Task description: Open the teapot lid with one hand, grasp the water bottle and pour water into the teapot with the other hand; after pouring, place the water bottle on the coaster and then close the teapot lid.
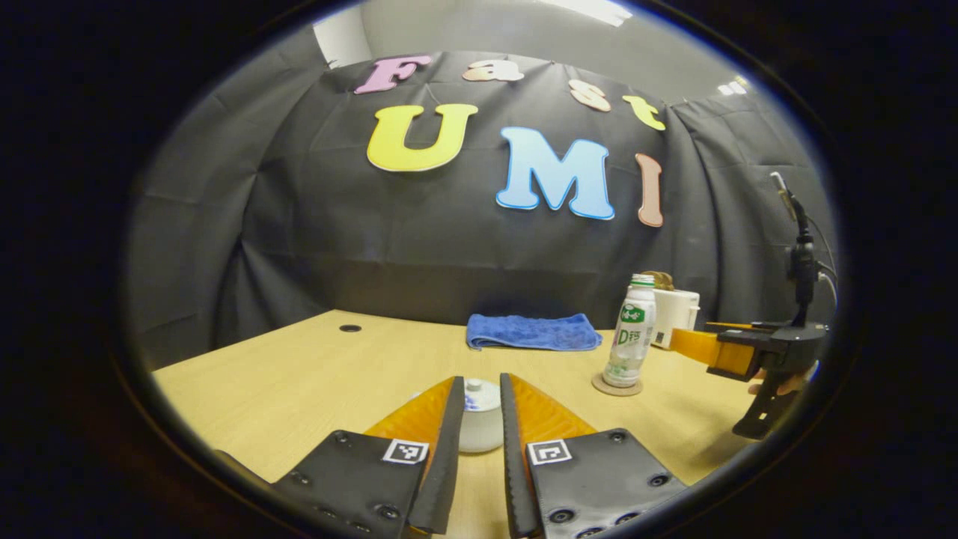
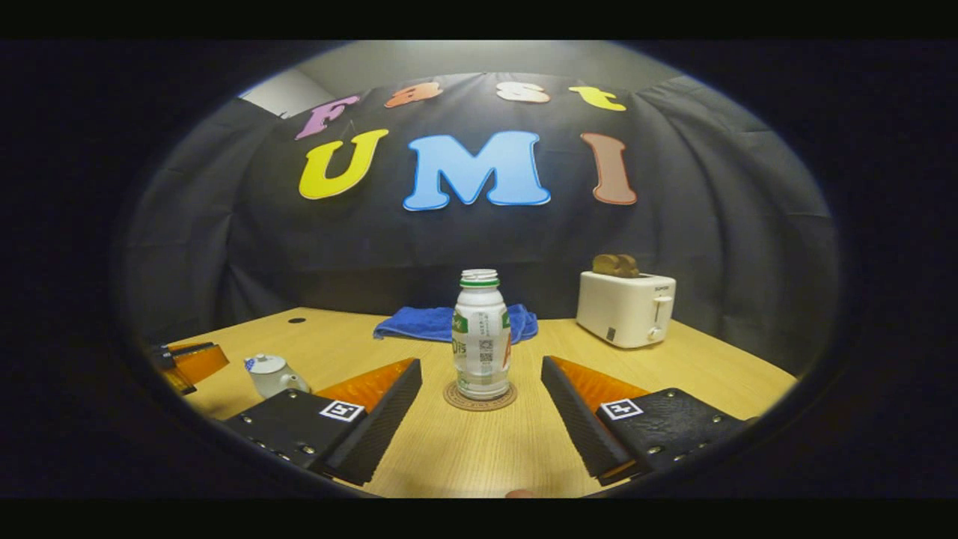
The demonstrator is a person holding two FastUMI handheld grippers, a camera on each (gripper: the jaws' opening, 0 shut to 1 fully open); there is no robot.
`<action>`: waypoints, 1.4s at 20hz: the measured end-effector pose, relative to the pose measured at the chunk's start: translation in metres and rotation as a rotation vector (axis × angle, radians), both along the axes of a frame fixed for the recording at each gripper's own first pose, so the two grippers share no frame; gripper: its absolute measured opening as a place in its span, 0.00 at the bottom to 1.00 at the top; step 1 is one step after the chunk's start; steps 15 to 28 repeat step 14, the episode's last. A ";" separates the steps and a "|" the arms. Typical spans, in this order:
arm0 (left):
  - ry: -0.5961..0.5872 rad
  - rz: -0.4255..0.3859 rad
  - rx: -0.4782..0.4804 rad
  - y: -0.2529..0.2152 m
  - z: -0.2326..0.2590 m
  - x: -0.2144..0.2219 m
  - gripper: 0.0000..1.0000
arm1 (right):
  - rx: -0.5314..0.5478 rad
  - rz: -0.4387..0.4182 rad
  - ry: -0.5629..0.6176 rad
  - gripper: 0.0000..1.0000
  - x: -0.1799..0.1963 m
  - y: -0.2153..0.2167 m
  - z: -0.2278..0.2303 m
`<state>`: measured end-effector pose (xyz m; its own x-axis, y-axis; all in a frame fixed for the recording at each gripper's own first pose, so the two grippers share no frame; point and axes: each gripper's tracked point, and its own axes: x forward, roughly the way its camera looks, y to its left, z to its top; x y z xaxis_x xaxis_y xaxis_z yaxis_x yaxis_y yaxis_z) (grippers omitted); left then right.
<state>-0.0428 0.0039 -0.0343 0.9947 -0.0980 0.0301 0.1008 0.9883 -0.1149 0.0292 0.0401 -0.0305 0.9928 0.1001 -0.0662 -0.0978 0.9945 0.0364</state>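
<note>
While the teapot [image 1: 479, 419] sits lidded between the left gripper's [image 1: 483, 397] narrowly spread fingers, the right gripper [image 2: 481, 382], spread wide, faces the water bottle [image 2: 481, 337] on its coaster [image 2: 480, 398]; lid-pinching likely comes next.

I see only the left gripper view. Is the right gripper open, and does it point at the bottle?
Observer: It is open. The right gripper points straight at the bottle, which stands ahead of it, untouched.
Operator: What is the white box behind the bottle?
Observer: A toaster with bread in its slots. It stands apart from the bottle, farther back and to the right.
</note>
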 end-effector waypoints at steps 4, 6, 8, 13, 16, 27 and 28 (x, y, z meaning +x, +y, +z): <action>-0.011 0.002 -0.006 -0.016 -0.003 -0.025 0.34 | -0.007 -0.021 -0.019 0.99 -0.034 0.000 -0.004; -0.026 0.021 0.009 -0.019 -0.002 -0.033 0.34 | -0.021 -0.037 -0.026 0.99 -0.048 0.000 -0.010; -0.040 0.029 0.016 -0.023 -0.001 -0.038 0.33 | -0.035 -0.045 -0.033 0.99 -0.056 0.002 -0.015; -0.036 0.060 0.039 -0.027 -0.005 -0.033 0.33 | -0.034 -0.051 -0.018 0.99 -0.060 0.004 -0.032; -0.039 0.061 0.045 -0.029 -0.005 -0.031 0.35 | -0.032 -0.051 -0.014 0.99 -0.059 0.004 -0.034; -0.039 0.061 0.045 -0.029 -0.005 -0.031 0.35 | -0.032 -0.051 -0.014 0.99 -0.059 0.004 -0.034; -0.039 0.061 0.045 -0.029 -0.005 -0.031 0.35 | -0.032 -0.051 -0.014 0.99 -0.059 0.004 -0.034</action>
